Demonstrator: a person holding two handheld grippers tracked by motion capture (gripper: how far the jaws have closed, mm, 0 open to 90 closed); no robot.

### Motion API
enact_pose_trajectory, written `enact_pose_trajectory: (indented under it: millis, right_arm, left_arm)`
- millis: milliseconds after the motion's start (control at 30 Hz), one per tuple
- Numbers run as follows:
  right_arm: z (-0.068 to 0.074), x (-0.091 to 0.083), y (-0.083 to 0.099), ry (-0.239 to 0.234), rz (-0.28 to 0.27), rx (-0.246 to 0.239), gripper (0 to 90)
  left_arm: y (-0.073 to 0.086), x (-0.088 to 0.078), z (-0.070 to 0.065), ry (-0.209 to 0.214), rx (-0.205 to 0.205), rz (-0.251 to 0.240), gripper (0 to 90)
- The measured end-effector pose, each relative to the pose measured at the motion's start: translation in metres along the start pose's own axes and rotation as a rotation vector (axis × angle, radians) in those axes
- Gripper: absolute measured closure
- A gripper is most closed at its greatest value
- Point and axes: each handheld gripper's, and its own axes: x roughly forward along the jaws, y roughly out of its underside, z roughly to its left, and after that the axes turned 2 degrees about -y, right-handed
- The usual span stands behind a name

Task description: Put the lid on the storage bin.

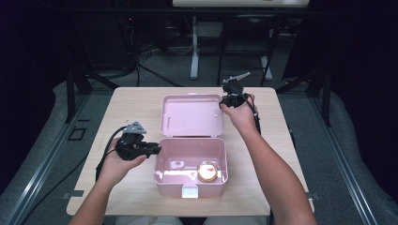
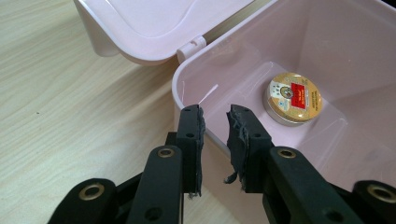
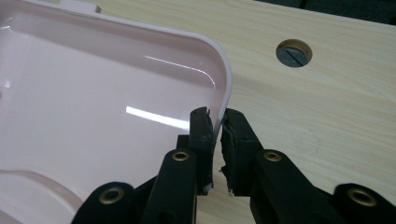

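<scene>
On the table (image 1: 131, 101) sits the pink box (image 1: 164, 180), its lid (image 1: 191, 115) laid back flat. My right gripper (image 3: 217, 122) is clenched on the lid's rim at its right edge; my left gripper (image 2: 215, 116) straddles the box's left wall, jaws apart with a visible gap, not pressing. To close it well I'd swing the lid over in an arc about the hinge (image 2: 191, 46) while steadying the box. A gold tin (image 2: 293, 98) lies inside. The front latch (image 1: 190, 191) is too small to make out.
</scene>
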Motion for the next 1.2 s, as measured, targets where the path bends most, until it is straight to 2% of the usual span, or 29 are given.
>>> enact_pose_trajectory:
  millis: [267, 433, 600, 867, 1000, 1067, 1200]
  right_arm:
    - [0.004, -0.013, 0.001, -0.002, -0.039, -0.017, 83.5]
    - [0.005, -0.016, 0.001, -0.013, -0.049, -0.015, 83.9]
    - [0.010, -0.017, 0.001, -0.018, -0.056, -0.019, 84.5]
    - [0.012, -0.017, 0.001, -0.025, -0.062, -0.019, 84.7]
    - [0.012, -0.017, 0.002, -0.023, -0.063, -0.021, 84.7]
    - [0.012, -0.017, 0.002, -0.024, -0.064, -0.020, 84.7]
    - [0.012, -0.018, 0.002, -0.025, -0.065, -0.021, 84.7]
  left_arm:
    - [-0.001, 0.000, 0.000, -0.003, -0.002, 0.005, 74.5]
    - [-0.010, 0.000, 0.005, -0.017, -0.010, -0.010, 76.5]
    - [-0.017, 0.003, 0.017, -0.034, -0.049, -0.038, 75.5]
    - [-0.034, 0.010, 0.034, -0.107, -0.079, -0.040, 71.7]
    - [-0.041, 0.011, 0.042, -0.121, -0.098, -0.057, 71.3]
    - [-0.046, 0.011, 0.046, -0.112, -0.113, -0.066, 71.2]
    - [-0.055, 0.015, 0.053, -0.147, -0.134, -0.070, 71.7]
